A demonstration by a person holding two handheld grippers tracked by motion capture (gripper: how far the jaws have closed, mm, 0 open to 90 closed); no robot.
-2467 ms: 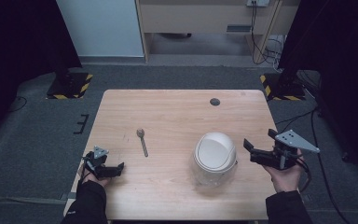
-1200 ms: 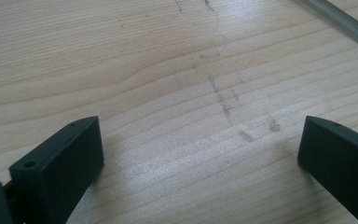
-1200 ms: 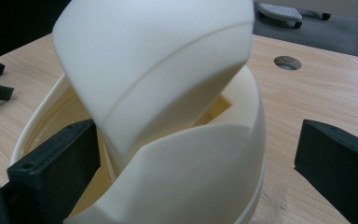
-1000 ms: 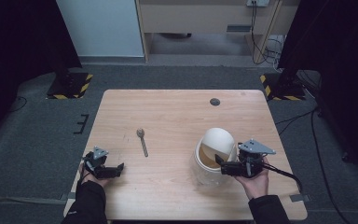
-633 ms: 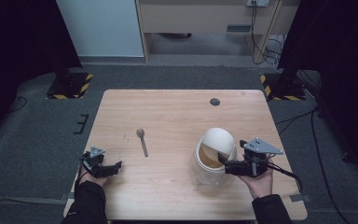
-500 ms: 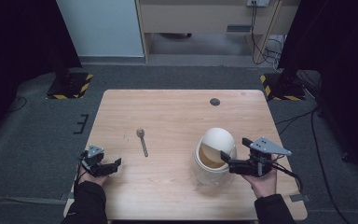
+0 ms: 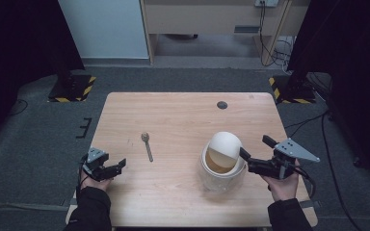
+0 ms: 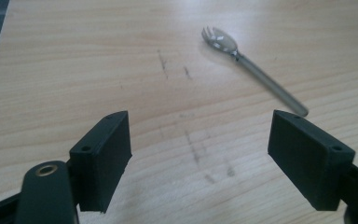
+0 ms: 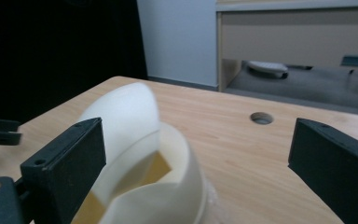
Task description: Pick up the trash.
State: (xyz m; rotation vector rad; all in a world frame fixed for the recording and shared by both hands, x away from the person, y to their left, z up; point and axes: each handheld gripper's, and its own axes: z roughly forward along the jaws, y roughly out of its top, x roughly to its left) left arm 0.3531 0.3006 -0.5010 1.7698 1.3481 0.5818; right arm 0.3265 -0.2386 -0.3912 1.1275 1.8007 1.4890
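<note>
A white round container stands on the wooden table, right of centre, its domed lid tipped up so the tan inside shows. My right gripper is open just right of it, one jaw tip at the rim. In the right gripper view the lid and container sit between and ahead of the wide jaws of my right gripper. A grey spork lies left of centre. My left gripper is open near the front left edge, with the spork ahead of my left gripper's jaws.
A round cable hole is in the table near its far edge, also ahead of the right gripper as the hole. A pale cabinet and white panel stand beyond the table. Dark floor surrounds it.
The right gripper came in from the right to the container, whose lid went from closed to tipped open, then drew back slightly to the right. The left gripper barely shifted.
</note>
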